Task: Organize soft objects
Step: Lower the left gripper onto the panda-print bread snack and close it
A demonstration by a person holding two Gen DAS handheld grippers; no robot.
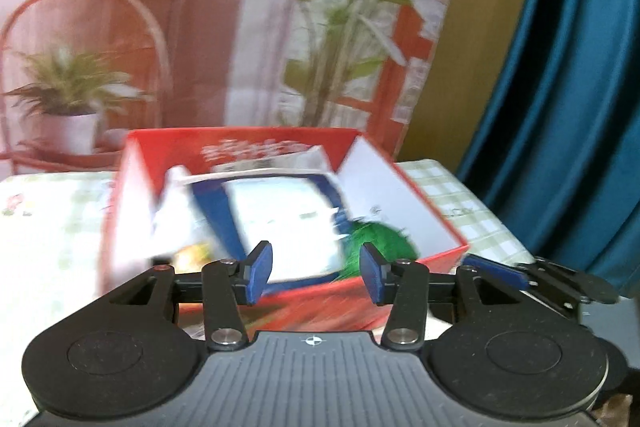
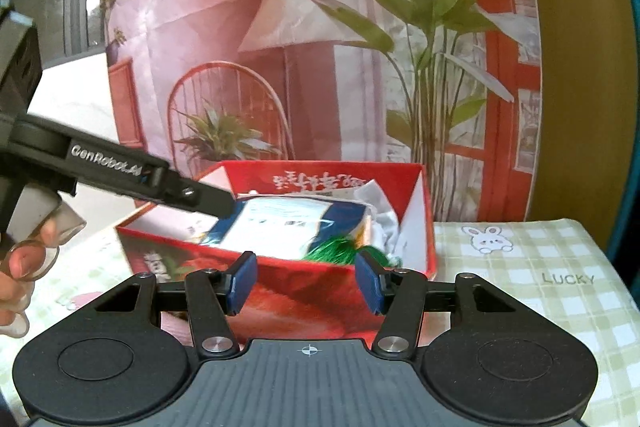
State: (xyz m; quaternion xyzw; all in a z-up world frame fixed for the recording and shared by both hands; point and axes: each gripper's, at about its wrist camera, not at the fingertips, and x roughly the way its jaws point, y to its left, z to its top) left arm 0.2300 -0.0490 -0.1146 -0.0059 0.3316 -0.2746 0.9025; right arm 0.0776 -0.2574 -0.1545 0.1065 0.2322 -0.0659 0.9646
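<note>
A red box [image 1: 320, 307] [image 2: 180, 263] with white inner walls stands open on the table. Inside lie a blue-and-white soft packet [image 1: 280, 215] [image 2: 288, 223], a green fluffy thing [image 1: 380, 239] [image 2: 336, 251] and crumpled white material [image 2: 380, 203]. A small yellow-orange item [image 1: 192, 253] shows at the box's near left. My left gripper [image 1: 316, 277] is open just above the box's front wall, nothing between its pads; in the right wrist view the left gripper [image 2: 222, 205] reaches over the box from the left. My right gripper [image 2: 306, 283] is open before the front wall, also empty.
A green-and-white checked cloth [image 2: 520, 267] with a rabbit and "LUCKY" covers the table. A printed backdrop [image 2: 320, 47] of plants and a lamp hangs close behind the box. A blue curtain [image 1: 560, 107] is at the right. A person's hand [image 2: 20, 267] holds the left gripper.
</note>
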